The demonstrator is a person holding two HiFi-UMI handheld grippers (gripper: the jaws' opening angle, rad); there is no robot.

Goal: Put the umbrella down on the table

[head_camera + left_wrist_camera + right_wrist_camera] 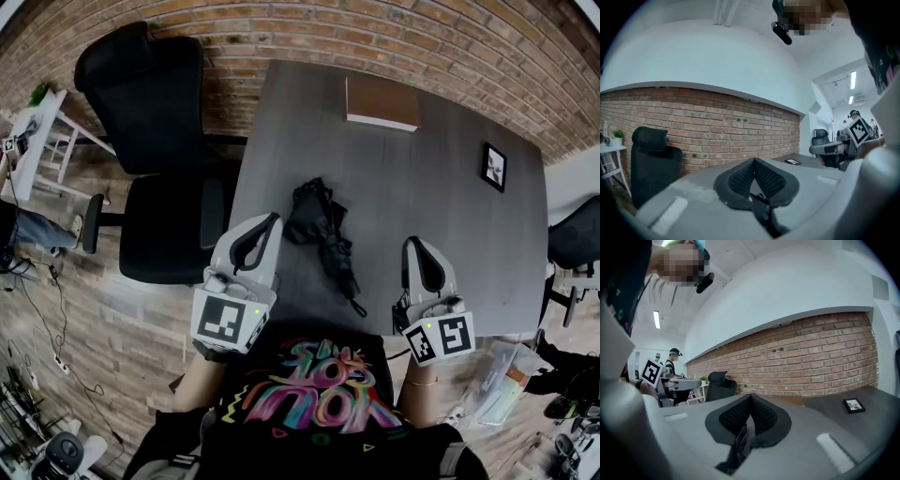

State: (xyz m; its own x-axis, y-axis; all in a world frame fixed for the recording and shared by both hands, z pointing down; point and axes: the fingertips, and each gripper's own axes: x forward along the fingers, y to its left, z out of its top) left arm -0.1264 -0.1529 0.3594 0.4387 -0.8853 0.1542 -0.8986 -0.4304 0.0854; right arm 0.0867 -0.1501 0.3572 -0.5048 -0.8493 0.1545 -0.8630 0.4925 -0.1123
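1. The umbrella, folded and black, lay flat on the table. In the head view its handle end pointed to 5 o'clock and its canopy end to 11 o'clock.
2. The left gripper was pressed together on nothing. The umbrella lay just beside its tip, at 2 o'clock, not touching it.
3. The right gripper was likewise pressed together and empty, with the umbrella near, at its 10 o'clock.
4. Judgement: the placing looked complete, and the step in hand was to stand clear.
5. To do this well, draw both grippers back toward 6 o'clock, level and with tips closed. Avoid the handle strap, which lay nearest the table's front edge.
6. The book at 12 o'clock lay well apart and posed no hazard.
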